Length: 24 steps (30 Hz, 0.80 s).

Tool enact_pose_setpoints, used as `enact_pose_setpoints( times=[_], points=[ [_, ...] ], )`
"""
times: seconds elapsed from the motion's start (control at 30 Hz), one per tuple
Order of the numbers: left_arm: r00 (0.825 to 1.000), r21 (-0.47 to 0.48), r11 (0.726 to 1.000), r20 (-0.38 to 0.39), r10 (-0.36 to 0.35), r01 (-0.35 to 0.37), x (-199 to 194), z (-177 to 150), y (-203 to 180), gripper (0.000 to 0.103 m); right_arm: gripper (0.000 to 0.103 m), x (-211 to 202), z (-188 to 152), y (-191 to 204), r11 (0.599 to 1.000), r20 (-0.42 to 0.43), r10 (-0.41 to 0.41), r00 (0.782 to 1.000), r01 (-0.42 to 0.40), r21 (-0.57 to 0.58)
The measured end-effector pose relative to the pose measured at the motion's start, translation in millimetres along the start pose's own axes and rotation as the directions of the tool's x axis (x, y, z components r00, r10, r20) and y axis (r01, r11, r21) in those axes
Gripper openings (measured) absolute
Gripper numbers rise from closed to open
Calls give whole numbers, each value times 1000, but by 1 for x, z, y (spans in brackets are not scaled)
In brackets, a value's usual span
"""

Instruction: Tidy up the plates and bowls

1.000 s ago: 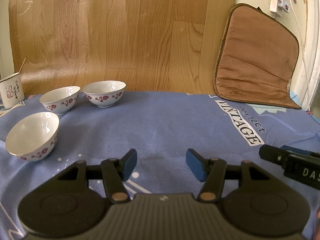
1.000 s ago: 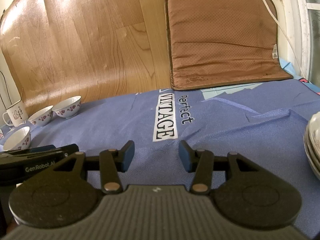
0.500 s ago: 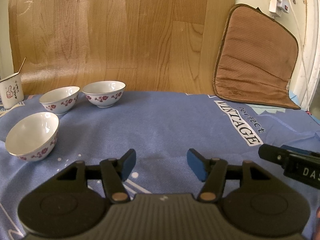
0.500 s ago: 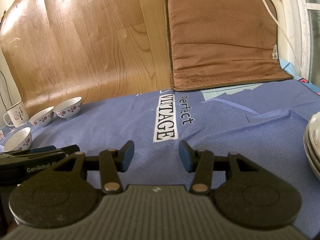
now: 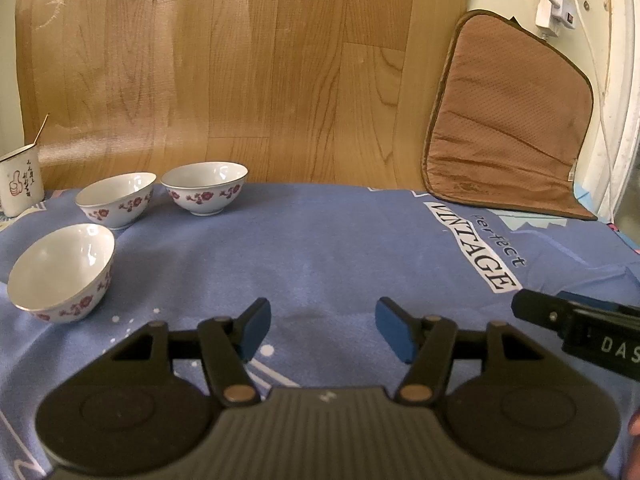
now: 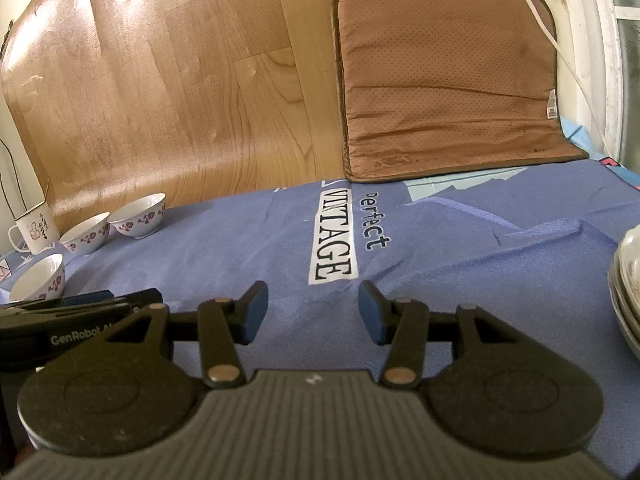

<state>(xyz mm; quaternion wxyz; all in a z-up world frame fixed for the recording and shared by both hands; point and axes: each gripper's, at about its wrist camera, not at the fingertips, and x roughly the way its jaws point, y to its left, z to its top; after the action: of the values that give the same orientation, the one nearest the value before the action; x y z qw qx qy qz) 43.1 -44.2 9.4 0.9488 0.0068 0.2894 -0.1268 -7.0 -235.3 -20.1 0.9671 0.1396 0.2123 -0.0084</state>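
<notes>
Three white bowls with red flowers stand on the blue cloth at the left: a near bowl (image 5: 60,272), a middle bowl (image 5: 116,198) and a far bowl (image 5: 204,186). They also show small at the left of the right wrist view (image 6: 136,214). A stack of plates (image 6: 628,280) is cut off at the right edge of the right wrist view. My left gripper (image 5: 320,330) is open and empty over the cloth, to the right of the bowls. My right gripper (image 6: 312,310) is open and empty, left of the plates.
A white enamel mug (image 5: 20,184) stands at the far left by the bowls. A brown cushion (image 6: 448,72) leans on the wall at the back right. A wood-pattern sheet (image 5: 240,72) covers the back wall. The blue cloth (image 5: 340,248) carries a "VINTAGE" print.
Both grippers have stayed open and almost still; the views shifted only slightly.
</notes>
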Motion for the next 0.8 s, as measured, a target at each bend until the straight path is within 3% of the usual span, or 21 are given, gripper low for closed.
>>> enact_pose_setpoints(
  times=[0.57,0.8],
  points=[
    [1000,0,1000,11,-19,19,-4,-1,0,61,53,1,-1,0,1000,-4,4,1000,-4,-3],
    [992,-37,998,111,-52,56,-42,12,30,63,53,11,2,2,1000,-60,8,998,-9,-15]
  ],
)
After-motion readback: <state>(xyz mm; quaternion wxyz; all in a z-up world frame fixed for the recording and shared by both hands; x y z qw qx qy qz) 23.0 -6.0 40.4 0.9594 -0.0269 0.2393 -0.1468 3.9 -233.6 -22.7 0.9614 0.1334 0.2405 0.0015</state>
